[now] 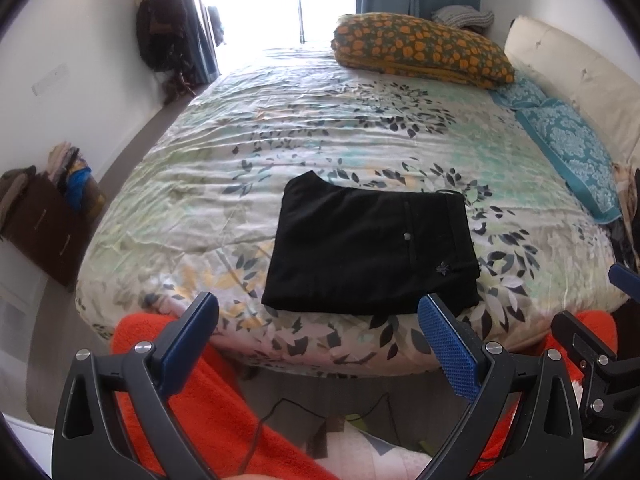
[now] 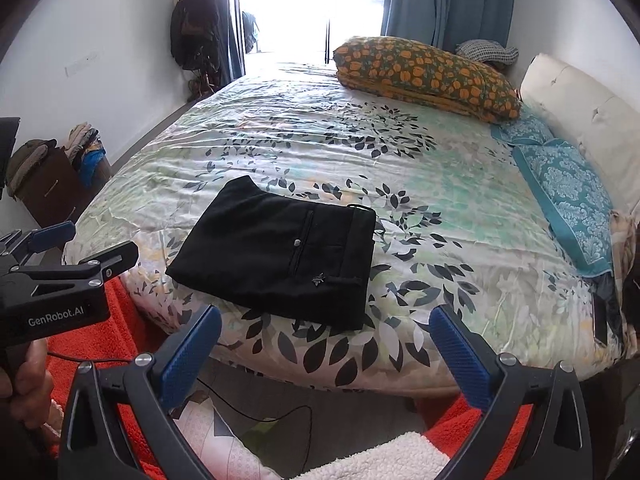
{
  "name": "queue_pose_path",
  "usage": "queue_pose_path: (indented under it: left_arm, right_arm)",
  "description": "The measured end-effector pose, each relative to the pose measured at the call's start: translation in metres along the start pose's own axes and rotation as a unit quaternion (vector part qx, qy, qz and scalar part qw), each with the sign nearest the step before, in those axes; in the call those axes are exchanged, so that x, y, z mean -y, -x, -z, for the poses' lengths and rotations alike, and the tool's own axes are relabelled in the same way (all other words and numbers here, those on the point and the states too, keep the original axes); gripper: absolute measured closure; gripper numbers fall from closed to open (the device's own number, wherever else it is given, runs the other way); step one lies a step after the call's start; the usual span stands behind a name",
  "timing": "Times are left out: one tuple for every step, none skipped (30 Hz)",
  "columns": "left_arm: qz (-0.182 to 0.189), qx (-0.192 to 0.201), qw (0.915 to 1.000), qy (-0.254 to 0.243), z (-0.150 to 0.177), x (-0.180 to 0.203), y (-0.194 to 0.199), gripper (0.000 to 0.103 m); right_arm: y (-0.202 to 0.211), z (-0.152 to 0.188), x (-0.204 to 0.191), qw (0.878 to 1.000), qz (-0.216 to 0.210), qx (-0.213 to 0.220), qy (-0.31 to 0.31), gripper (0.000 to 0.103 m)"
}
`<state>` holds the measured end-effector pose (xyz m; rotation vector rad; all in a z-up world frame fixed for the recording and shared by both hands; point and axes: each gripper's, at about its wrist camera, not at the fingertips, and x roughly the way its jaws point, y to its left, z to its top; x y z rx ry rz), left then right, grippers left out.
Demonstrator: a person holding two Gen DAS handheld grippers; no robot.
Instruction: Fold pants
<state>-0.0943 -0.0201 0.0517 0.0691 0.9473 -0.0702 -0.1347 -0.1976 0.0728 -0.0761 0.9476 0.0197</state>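
Observation:
Black pants (image 1: 372, 246) (image 2: 280, 256) lie folded into a compact rectangle on the leaf-print bedspread (image 1: 320, 132) (image 2: 440, 220), near the bed's front edge, back pocket and button facing up. My left gripper (image 1: 320, 320) is held open just short of the pants' near edge, with nothing between its blue pads (image 1: 448, 352). My right gripper (image 2: 326, 332) is open too, hovering off the front edge of the bed and empty. In the right wrist view the left gripper's body (image 2: 60, 280) shows at the left, a hand (image 2: 24, 384) on its handle.
An orange-patterned pillow (image 1: 424, 48) (image 2: 428, 76) and teal pillows (image 1: 568, 148) (image 2: 568, 196) lie at the bed's far right by the white headboard (image 1: 580, 80). A brown drawer unit (image 1: 44, 224) with piled clothes stands left. Orange fabric (image 1: 224, 412) and a cable (image 2: 256, 412) are below.

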Motion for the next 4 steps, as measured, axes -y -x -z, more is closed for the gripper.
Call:
queue_pose_path:
  left_arm:
    - [0.002,-0.002,1.0,0.001,0.0002,0.0,-0.0013,0.003]
    - [0.006,-0.003,1.0,0.002,0.0009,-0.0004,-0.0023,0.003]
    - [0.007,-0.002,1.0,0.004,0.0008,-0.0012,-0.0026,0.003]
    - [0.007,-0.003,1.0,0.005,0.001,-0.0013,-0.0035,0.003]
  right_arm:
    - [-0.0011,0.0003,0.0007,1.0,0.0,-0.002,-0.002,0.0]
    - [-0.0018,0.0006,0.0016,1.0,0.0,-0.004,-0.003,0.0]
    - [-0.0022,0.0008,0.0021,1.0,-0.001,-0.004,-0.004,0.0]
    - [-0.0026,0.0007,0.0026,1.0,-0.001,-0.005,-0.005,0.0]
